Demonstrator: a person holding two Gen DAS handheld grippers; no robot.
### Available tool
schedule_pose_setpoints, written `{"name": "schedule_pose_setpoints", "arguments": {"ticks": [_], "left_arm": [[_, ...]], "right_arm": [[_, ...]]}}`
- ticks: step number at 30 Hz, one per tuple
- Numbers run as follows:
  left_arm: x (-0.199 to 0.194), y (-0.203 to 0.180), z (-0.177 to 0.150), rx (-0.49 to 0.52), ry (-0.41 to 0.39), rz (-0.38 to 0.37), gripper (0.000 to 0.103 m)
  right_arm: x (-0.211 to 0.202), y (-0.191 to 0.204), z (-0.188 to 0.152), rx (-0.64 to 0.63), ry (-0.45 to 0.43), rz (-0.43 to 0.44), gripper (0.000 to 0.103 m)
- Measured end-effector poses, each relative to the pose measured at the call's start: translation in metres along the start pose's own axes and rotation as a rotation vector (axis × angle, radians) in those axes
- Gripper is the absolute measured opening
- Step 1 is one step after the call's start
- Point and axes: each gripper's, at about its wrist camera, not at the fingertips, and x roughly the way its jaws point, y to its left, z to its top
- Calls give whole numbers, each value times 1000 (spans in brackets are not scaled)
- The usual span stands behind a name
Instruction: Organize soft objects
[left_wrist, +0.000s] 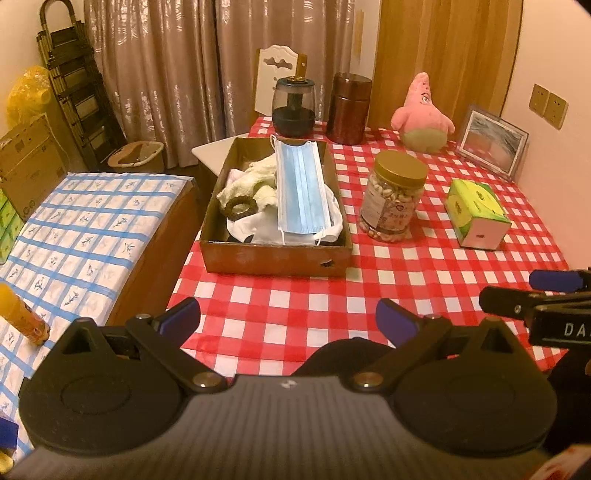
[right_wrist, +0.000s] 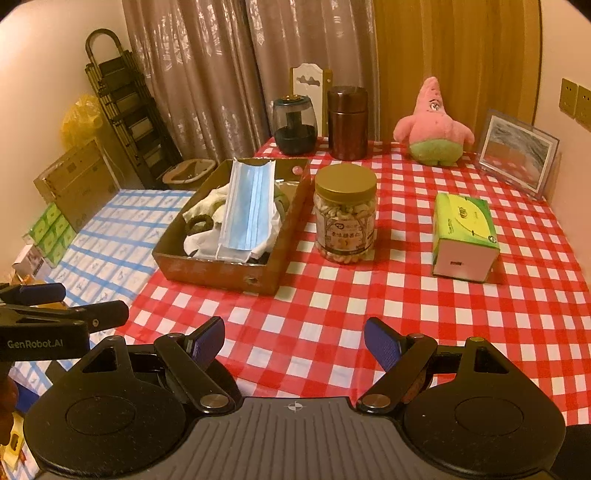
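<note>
Holding both hand-held grippers, left and right, apart and empty, we judge the soft things ahead already boxed; any regrasp of the mask should pinch its near edge gently.

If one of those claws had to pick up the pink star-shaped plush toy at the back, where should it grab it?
Probably the pointed pink head of the pink star-shaped plush toy, approached from above with the fingers either side. It sits upright, and the narrow tip fits between fingers better than the wide green-shorted belly. The right claw, open and empty, looks nearer that side of the table.
</note>
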Motion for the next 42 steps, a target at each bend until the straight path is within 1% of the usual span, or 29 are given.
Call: {"name": "schedule_pose_setpoints", "arguments": {"ticks": [15, 42], "left_arm": [[-3, 1, 1, -19, 0, -6, 101], [-6, -2, 4, -21, -2, -6, 101]], "right_arm": [[-5, -1, -1, -3, -11, -6, 82], [-5, 0, -1, -5, -13, -9, 82]]}}
